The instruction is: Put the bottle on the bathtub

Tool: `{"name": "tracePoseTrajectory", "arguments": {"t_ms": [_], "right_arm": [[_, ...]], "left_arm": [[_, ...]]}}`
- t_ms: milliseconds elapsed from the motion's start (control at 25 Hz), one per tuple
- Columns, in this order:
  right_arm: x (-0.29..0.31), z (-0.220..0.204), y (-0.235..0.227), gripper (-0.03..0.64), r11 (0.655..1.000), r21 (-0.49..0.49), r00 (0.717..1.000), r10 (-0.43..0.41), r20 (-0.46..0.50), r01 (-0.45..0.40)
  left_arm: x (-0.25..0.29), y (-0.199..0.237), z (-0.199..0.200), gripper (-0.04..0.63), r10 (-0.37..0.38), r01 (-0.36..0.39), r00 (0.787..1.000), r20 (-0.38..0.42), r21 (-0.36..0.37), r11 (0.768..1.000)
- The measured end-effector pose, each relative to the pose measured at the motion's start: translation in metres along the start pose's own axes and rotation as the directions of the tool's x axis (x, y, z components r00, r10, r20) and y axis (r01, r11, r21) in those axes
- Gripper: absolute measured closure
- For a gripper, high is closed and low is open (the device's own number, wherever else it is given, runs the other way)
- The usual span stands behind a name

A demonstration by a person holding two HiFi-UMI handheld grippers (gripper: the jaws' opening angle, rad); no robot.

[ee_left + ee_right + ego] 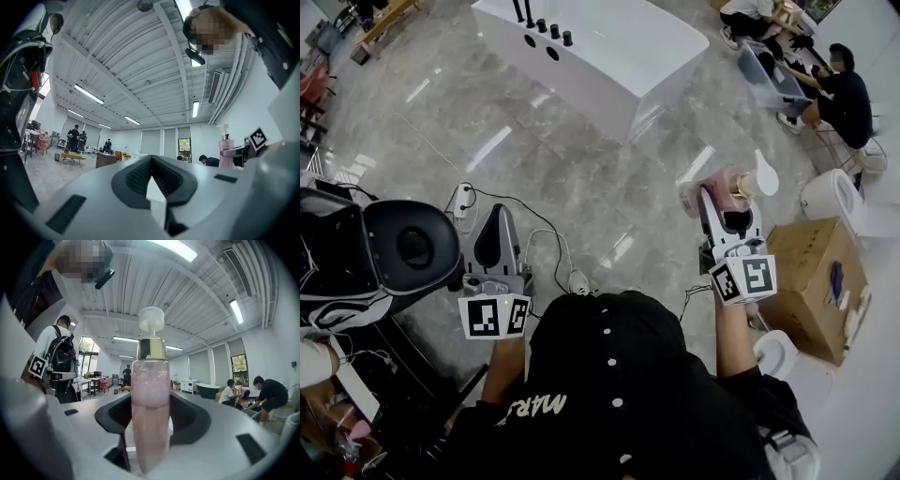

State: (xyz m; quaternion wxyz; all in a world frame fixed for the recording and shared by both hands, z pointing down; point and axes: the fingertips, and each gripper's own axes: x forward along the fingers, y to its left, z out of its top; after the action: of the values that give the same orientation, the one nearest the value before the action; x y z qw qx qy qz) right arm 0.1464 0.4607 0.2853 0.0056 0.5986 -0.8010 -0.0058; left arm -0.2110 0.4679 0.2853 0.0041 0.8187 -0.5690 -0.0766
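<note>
My right gripper (724,195) is shut on a pink pump bottle (718,187) with a gold collar and a white pump head, held out level over the marble floor. In the right gripper view the bottle (150,380) stands upright between the dark pads. The white bathtub (619,52) stands far ahead at the top middle of the head view, with black taps on its near left rim. My left gripper (498,214) is held level at the left, shut with nothing in it; its pads (140,173) meet at the tip. The bottle (226,152) also shows at the right of the left gripper view.
A dark toilet seat and bags (412,246) sit close on my left. Cables and a power strip (465,199) lie on the floor ahead. A cardboard box (814,281) and a white toilet (831,195) stand on the right. People sit by a grey bin (769,80) at the far right.
</note>
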Motion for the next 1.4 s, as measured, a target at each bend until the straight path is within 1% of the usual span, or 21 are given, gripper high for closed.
{"name": "tracePoseTrajectory", "arguments": {"t_ms": [320,560,680,840,1000,1200,1400], "right_arm": [[0.025,-0.002,0.013,0.393,0.998,0.019,0.998,-0.061,-0.015,0.061],[0.052,-0.011,0.002,0.393,0.998,0.023,0.998,-0.049,-0.035,0.05],[0.076,-0.018,-0.014,0.393,0.999,0.029,0.999,-0.026,-0.027,0.027],[0.121,-0.019,-0.041,0.393,0.999,0.041,1.0,-0.001,-0.016,0.002],[0.162,-0.011,-0.072,0.393,0.999,0.031,0.999,0.04,0.012,-0.041],[0.2,-0.007,-0.109,0.393,0.997,0.019,0.996,0.079,0.032,-0.08],[0.225,-0.014,-0.145,0.393,0.997,0.037,0.997,0.073,0.02,-0.074]], "left_arm": [[0.026,0.033,-0.012,0.586,-0.071,0.07,0.997,-0.036,-0.013,0.997],[0.06,0.034,-0.025,0.586,-0.08,0.079,0.995,-0.056,-0.024,0.997],[0.082,0.032,-0.031,0.586,-0.065,0.064,0.996,-0.056,-0.019,0.998],[0.124,0.026,-0.035,0.586,-0.05,0.048,0.996,-0.068,-0.035,0.998],[0.168,0.014,-0.034,0.586,-0.037,0.036,0.997,-0.062,-0.013,0.999],[0.214,0.001,-0.033,0.586,0.001,0.0,0.998,-0.061,0.009,1.0],[0.245,-0.016,-0.038,0.586,0.024,-0.024,0.996,-0.081,0.002,1.0]]}}
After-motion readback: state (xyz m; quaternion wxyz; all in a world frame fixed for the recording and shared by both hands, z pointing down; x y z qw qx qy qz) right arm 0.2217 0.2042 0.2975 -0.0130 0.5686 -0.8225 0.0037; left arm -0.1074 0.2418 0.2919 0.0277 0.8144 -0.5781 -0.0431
